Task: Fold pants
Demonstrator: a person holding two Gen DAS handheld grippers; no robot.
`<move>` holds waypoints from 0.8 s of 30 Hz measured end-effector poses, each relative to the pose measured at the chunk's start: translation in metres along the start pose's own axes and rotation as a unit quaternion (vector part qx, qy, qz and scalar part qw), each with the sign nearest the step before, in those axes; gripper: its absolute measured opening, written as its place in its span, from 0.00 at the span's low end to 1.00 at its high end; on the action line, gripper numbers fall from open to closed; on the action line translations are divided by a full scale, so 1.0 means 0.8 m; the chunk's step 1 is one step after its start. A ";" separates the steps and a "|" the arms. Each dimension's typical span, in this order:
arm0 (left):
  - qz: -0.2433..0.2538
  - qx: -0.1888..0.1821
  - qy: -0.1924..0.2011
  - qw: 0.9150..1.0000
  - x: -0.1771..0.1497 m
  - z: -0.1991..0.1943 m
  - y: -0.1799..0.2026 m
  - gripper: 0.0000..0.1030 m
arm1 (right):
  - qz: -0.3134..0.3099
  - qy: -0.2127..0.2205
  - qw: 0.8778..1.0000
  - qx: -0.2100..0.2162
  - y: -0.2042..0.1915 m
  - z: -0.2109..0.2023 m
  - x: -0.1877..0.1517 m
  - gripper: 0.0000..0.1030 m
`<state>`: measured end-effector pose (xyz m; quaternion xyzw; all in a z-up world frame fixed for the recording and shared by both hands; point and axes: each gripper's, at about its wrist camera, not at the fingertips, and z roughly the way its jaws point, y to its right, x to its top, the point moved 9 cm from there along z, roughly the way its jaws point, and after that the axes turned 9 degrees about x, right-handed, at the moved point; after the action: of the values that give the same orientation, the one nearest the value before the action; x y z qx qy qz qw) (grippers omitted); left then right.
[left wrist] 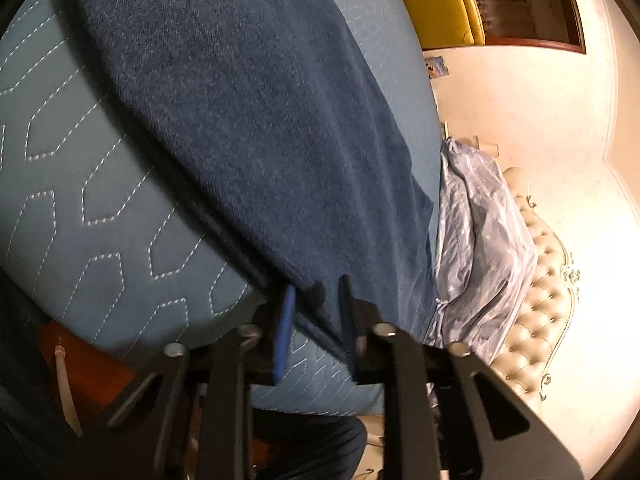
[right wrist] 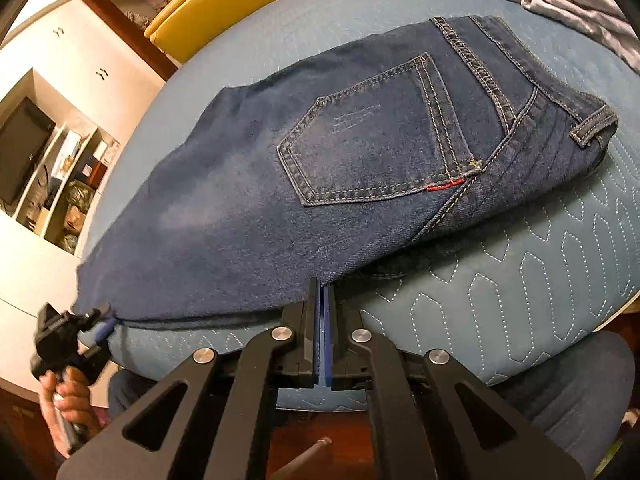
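Dark blue jeans (right wrist: 280, 200) lie folded lengthwise on a blue quilted bedspread (right wrist: 520, 280), back pocket (right wrist: 372, 140) up and waistband to the right. My right gripper (right wrist: 322, 292) is shut at the jeans' near edge below the pocket, and the fabric runs into its tips. My left gripper (right wrist: 105, 326) is at the hem end on the left, held by a hand (right wrist: 68, 400). In the left wrist view the jeans leg (left wrist: 240, 120) stretches away, and its hem fills the narrow gap of the left gripper (left wrist: 316, 312), which is shut on it.
A crumpled grey-blue duvet (left wrist: 480, 240) lies at the far side of the bed by a tufted headboard (left wrist: 532, 300). A yellow chair (right wrist: 212, 4) and white shelves with a screen (right wrist: 40, 168) stand beyond the bed. The person's leg (right wrist: 580, 400) is by the bed's near edge.
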<state>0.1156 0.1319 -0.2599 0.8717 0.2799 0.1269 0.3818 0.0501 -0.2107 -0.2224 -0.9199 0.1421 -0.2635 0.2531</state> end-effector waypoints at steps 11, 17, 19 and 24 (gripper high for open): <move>0.027 0.020 0.019 0.999 -0.005 -0.011 -0.004 0.01 | -0.071 0.018 0.994 -0.085 0.012 -0.066 0.028 0.28; 0.028 0.029 0.024 0.999 -0.010 -0.012 -0.007 0.01 | -0.158 0.075 0.976 -0.129 0.013 -0.060 0.184 0.68; 0.028 0.029 0.027 0.999 -0.014 -0.012 -0.004 0.01 | -0.188 0.068 0.967 -0.159 0.025 -0.027 0.230 0.62; 0.064 0.027 0.050 0.996 -0.019 -0.030 0.015 0.01 | -0.220 0.031 0.930 -0.292 0.105 0.051 0.291 0.34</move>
<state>0.0978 0.1307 -0.2351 0.8906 0.2452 0.1867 0.3344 0.2533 -0.3565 -0.2015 -0.9527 0.0149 -0.2882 -0.0954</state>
